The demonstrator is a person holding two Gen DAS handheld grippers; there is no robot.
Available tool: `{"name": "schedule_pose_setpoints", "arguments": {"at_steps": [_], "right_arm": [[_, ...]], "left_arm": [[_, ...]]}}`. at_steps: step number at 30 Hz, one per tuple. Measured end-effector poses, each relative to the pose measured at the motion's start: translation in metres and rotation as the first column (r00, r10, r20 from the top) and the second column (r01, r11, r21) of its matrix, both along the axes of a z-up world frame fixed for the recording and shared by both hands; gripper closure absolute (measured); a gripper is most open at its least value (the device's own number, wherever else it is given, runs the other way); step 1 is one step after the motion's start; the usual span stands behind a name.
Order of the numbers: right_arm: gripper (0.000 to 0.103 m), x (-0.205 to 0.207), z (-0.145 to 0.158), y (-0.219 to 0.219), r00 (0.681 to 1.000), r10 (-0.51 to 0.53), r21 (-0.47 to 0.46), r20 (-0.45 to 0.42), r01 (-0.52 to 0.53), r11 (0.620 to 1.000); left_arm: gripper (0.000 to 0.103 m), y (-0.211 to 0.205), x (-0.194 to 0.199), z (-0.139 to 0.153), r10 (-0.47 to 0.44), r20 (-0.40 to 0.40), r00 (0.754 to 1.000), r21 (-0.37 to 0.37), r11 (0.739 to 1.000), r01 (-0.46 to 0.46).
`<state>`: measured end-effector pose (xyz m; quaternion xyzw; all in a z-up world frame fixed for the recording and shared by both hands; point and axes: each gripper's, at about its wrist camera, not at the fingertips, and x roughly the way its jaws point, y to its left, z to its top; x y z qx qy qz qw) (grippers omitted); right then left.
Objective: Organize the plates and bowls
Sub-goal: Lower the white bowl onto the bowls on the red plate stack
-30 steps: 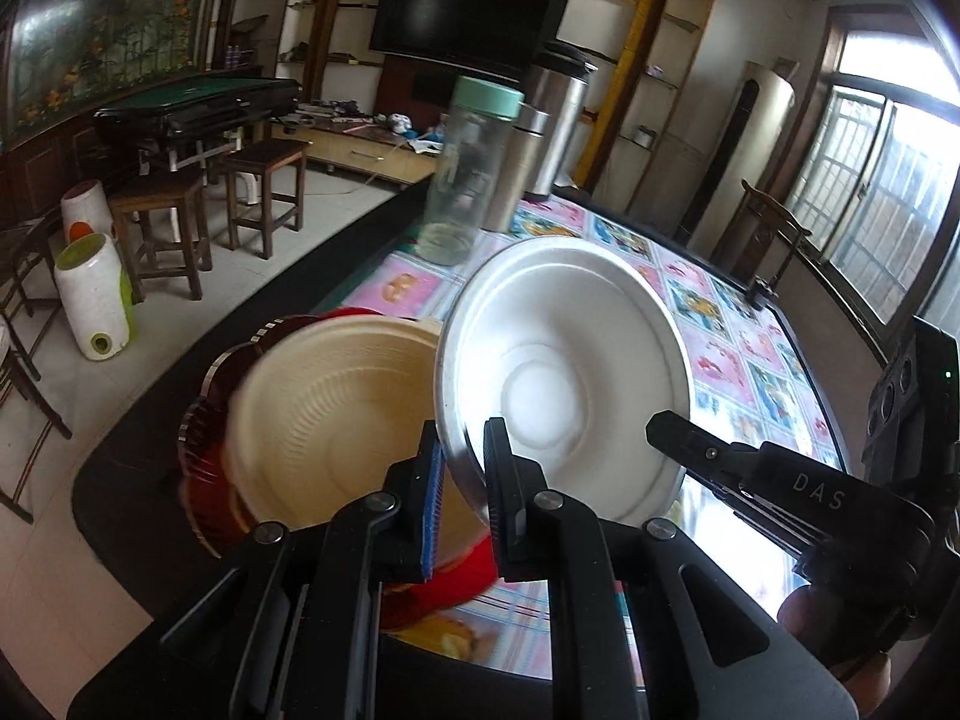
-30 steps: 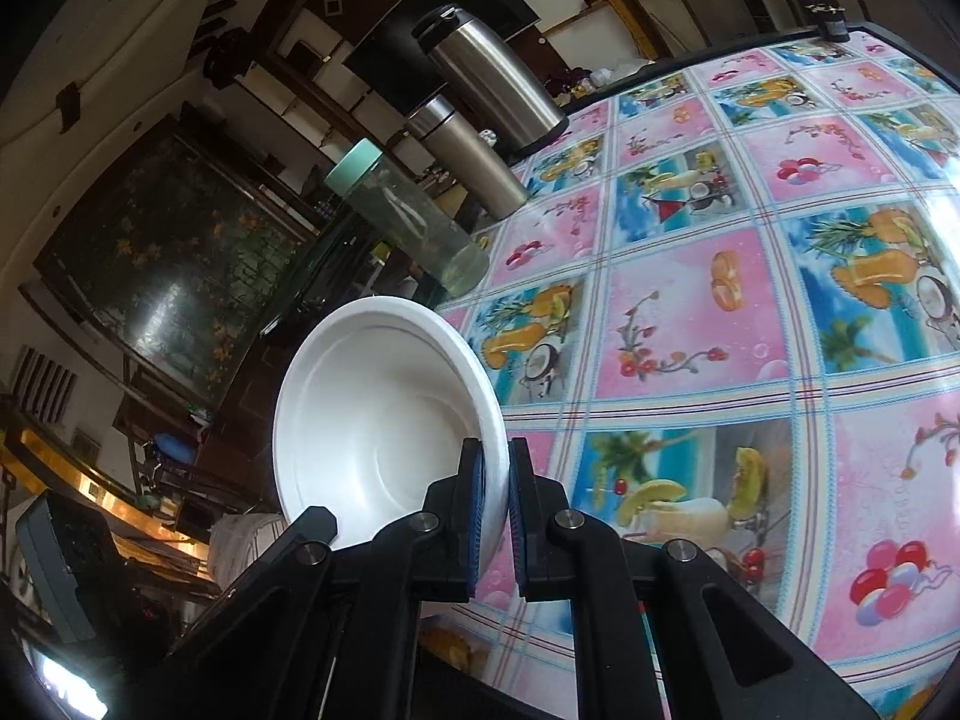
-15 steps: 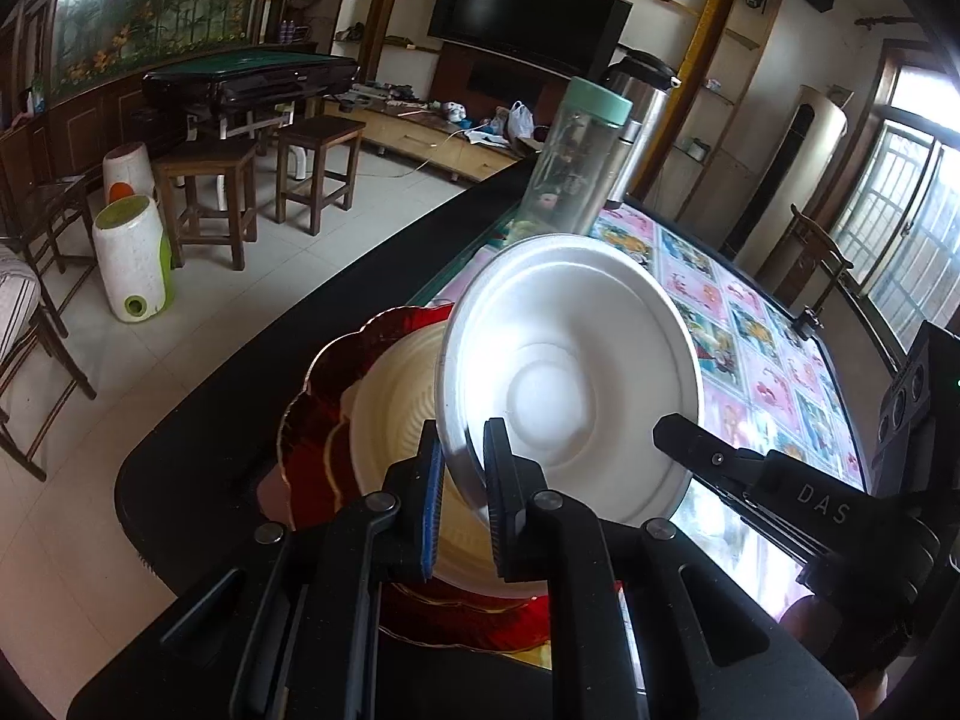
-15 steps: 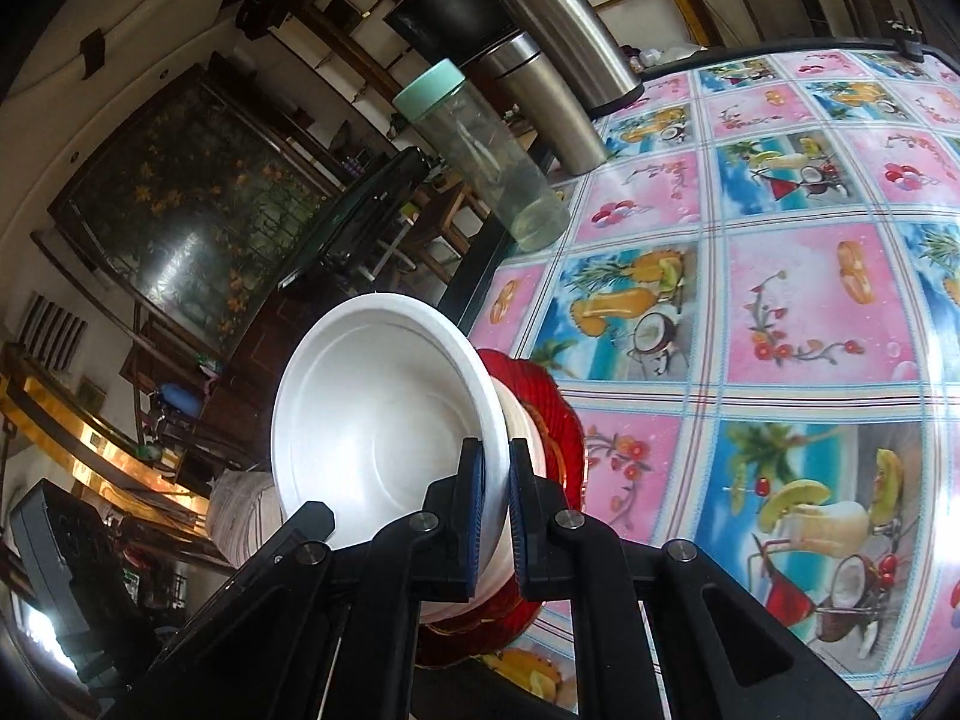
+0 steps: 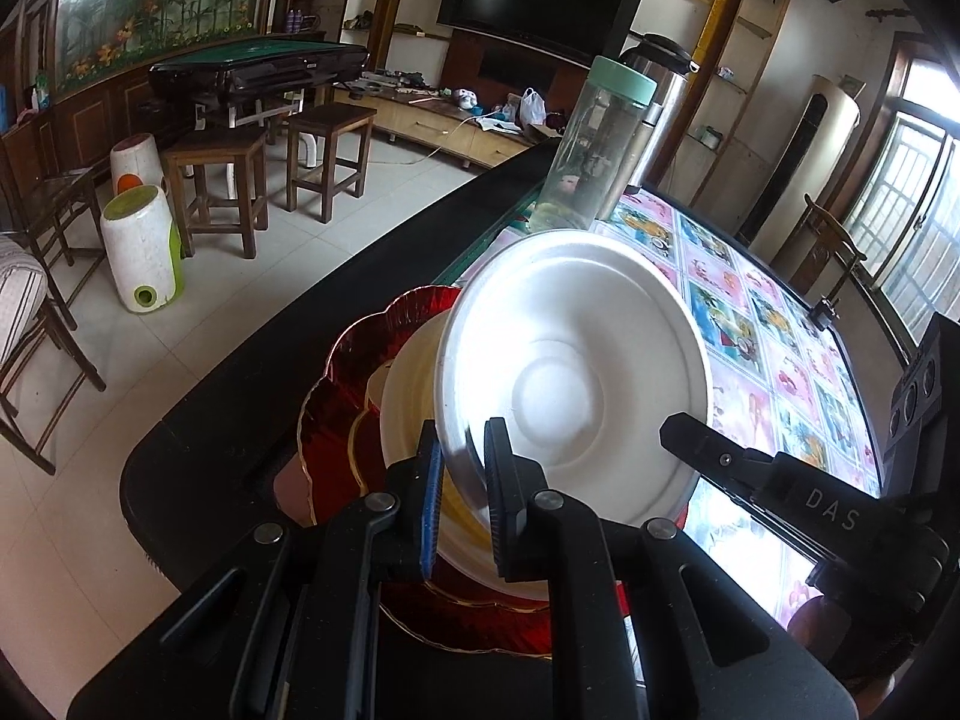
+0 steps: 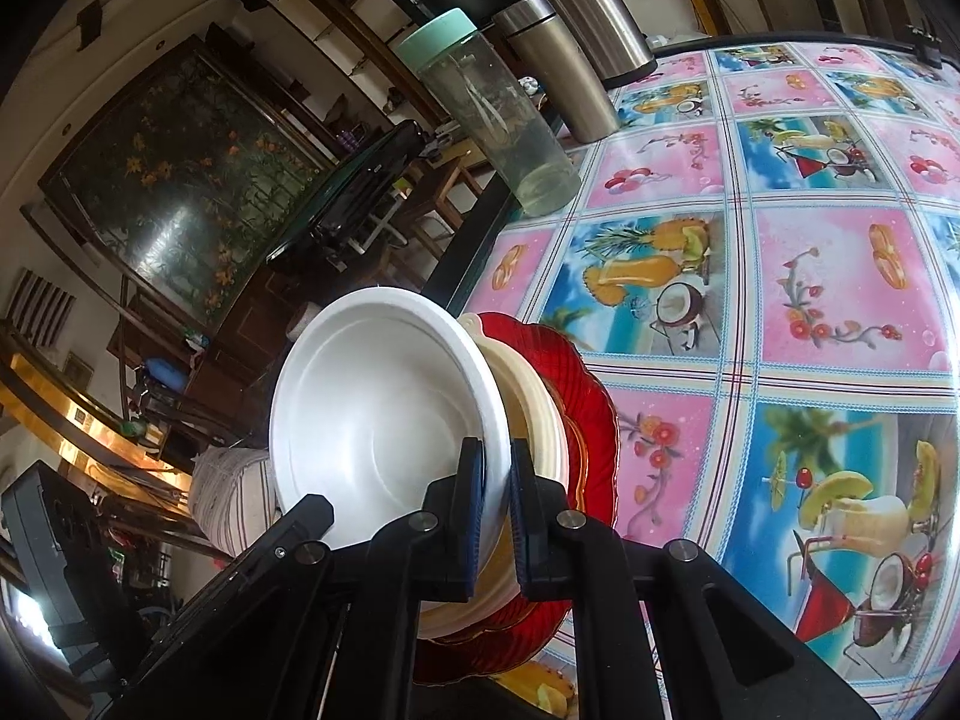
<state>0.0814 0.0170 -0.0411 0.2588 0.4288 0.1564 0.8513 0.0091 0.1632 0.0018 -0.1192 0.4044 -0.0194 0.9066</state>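
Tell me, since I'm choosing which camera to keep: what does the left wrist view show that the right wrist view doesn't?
Only the left wrist view shows the wooden stools, the television and the right tool reaching in. Only the right wrist view shows the short steel flask in full and wide stretches of the fruit-print tablecloth. Both show the white bowl clamped by its rim over the cream bowl on the red plate, plus the green-lidded bottle.
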Motion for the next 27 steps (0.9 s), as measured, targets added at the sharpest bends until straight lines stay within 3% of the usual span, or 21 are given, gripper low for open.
{"name": "schedule_pose_setpoints", "arguments": {"at_steps": [27], "right_arm": [[0.093, -0.0085, 0.002, 0.0003, 1.0, 0.006, -0.003, 0.015, -0.006, 1.0]], "left_arm": [[0.09, -0.0039, -0.0059, 0.0013, -0.005, 0.009, 1.0, 0.051, 0.999, 0.004]]}}
